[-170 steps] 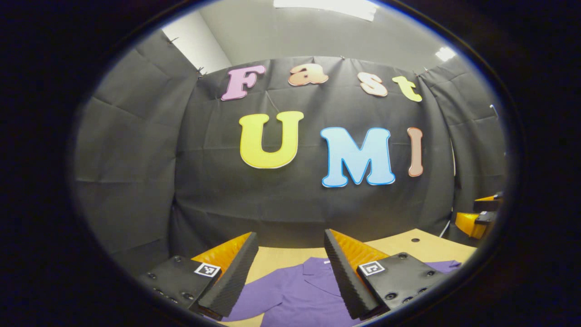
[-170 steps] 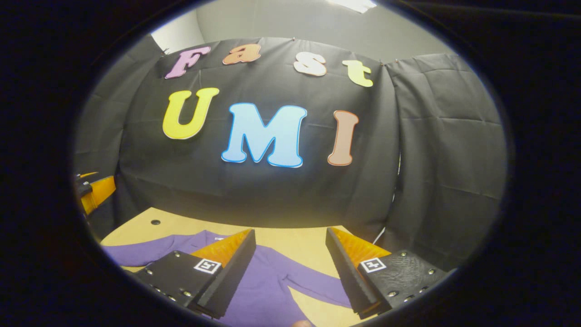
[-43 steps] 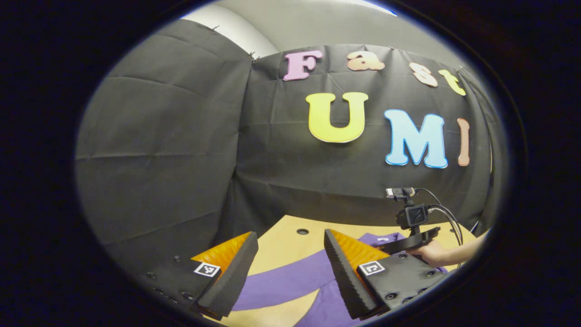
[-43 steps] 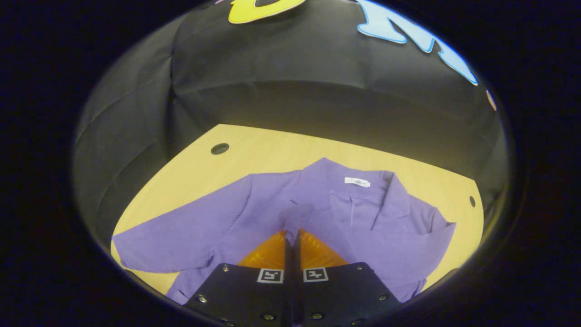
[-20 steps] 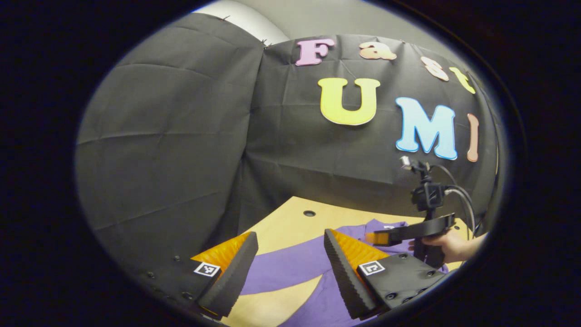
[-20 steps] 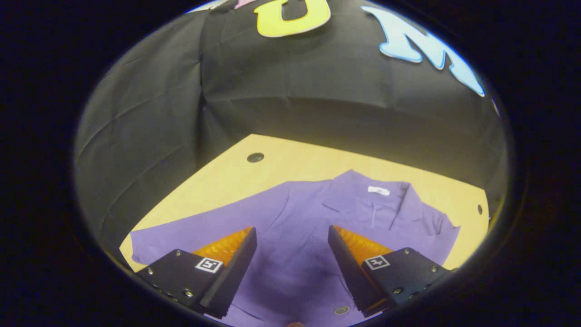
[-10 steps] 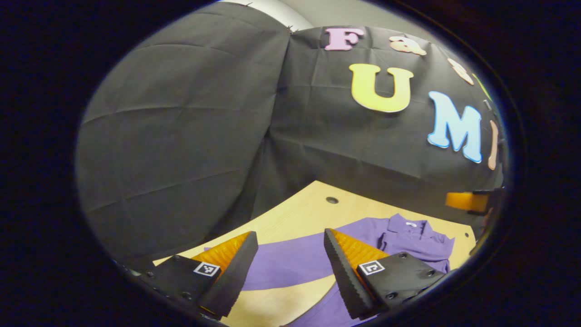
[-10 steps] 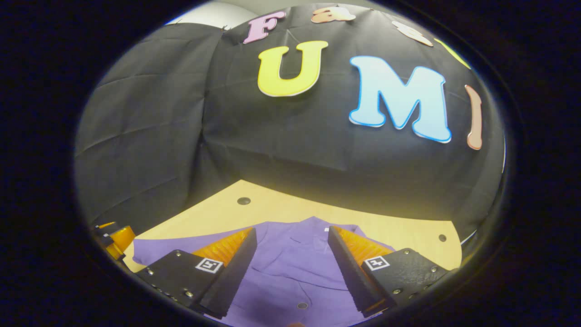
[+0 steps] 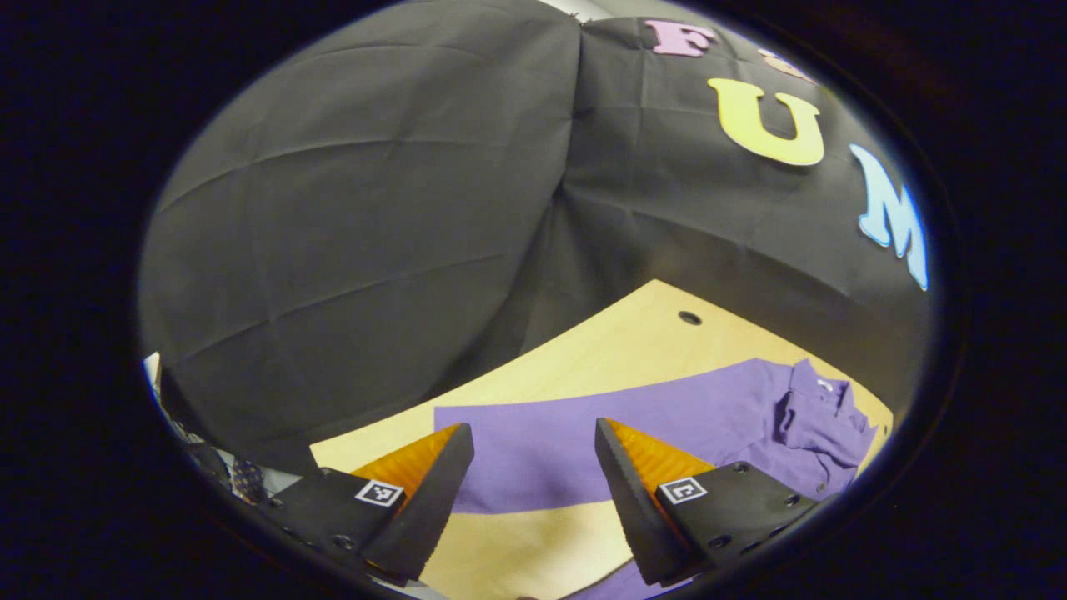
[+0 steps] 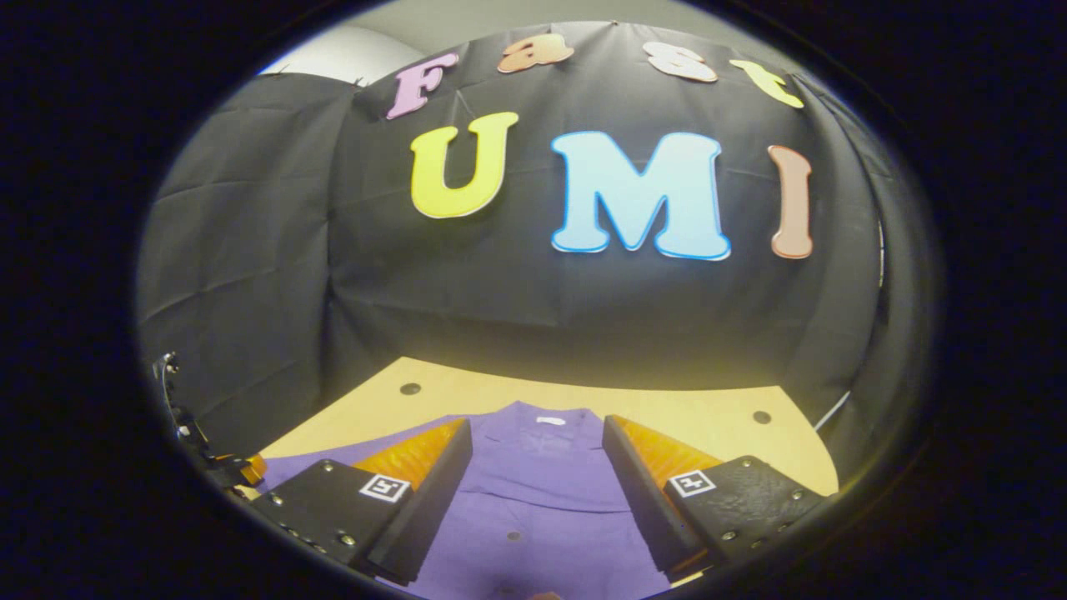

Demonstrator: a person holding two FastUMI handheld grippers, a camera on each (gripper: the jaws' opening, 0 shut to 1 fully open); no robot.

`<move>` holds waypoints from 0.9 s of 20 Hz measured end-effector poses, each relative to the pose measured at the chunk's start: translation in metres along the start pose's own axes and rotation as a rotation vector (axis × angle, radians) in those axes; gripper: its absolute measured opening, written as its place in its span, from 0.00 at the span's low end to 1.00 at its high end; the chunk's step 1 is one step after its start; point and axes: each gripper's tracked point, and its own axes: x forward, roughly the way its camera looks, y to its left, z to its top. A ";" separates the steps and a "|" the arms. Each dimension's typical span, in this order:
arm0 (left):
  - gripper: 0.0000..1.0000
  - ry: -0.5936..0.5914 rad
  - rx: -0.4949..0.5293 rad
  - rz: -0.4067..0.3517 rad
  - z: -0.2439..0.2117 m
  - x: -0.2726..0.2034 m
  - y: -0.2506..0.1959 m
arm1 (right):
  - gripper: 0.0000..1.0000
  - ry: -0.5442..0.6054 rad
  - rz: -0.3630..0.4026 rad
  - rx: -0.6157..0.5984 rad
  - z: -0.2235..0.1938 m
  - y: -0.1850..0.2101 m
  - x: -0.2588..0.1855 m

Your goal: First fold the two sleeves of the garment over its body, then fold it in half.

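A purple long-sleeved shirt (image 9: 750, 417) lies flat on a wooden table (image 9: 617, 350). Its left sleeve (image 9: 533, 450) stretches straight out toward the table's left edge and ends in a squared cuff. My left gripper (image 9: 533, 433) hovers open over that cuff end, one finger on each side, touching nothing. The collar (image 9: 821, 392) lies at the far right, with folded cloth beside it. In the right gripper view, my right gripper (image 10: 538, 425) stands open above the shirt's body (image 10: 542, 508), pointing at the collar (image 10: 546, 421). Nothing is between its fingers.
The table has small round holes near its back edge (image 9: 689, 317) (image 10: 409, 388) (image 10: 761, 417). Black cloth walls close in behind and on both sides. The table's left edge (image 9: 367, 437) runs just beyond the cuff. An orange and black device (image 10: 237, 471) shows at the far left.
My right gripper, shut low over the shirt two seconds ago, has opened, pulled back and tilted up. My left gripper has swung left and down, bringing the sleeve's cuff between its open fingers.
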 end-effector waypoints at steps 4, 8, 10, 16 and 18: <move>0.94 0.045 -0.022 0.076 -0.016 0.019 0.030 | 0.94 0.000 -0.072 0.032 -0.003 -0.027 -0.021; 0.94 0.111 -0.061 0.112 -0.037 0.037 0.045 | 0.97 -0.002 -0.104 0.090 -0.008 -0.038 -0.035; 0.96 0.143 -0.073 0.123 -0.047 0.047 0.049 | 0.93 0.007 -0.120 0.081 -0.011 -0.044 -0.038; 0.95 0.176 -0.044 0.142 -0.060 0.059 0.051 | 0.97 0.024 -0.122 0.089 -0.015 -0.047 -0.041; 0.96 0.180 -0.022 0.140 -0.062 0.059 0.047 | 0.97 0.028 -0.109 0.085 -0.017 -0.044 -0.037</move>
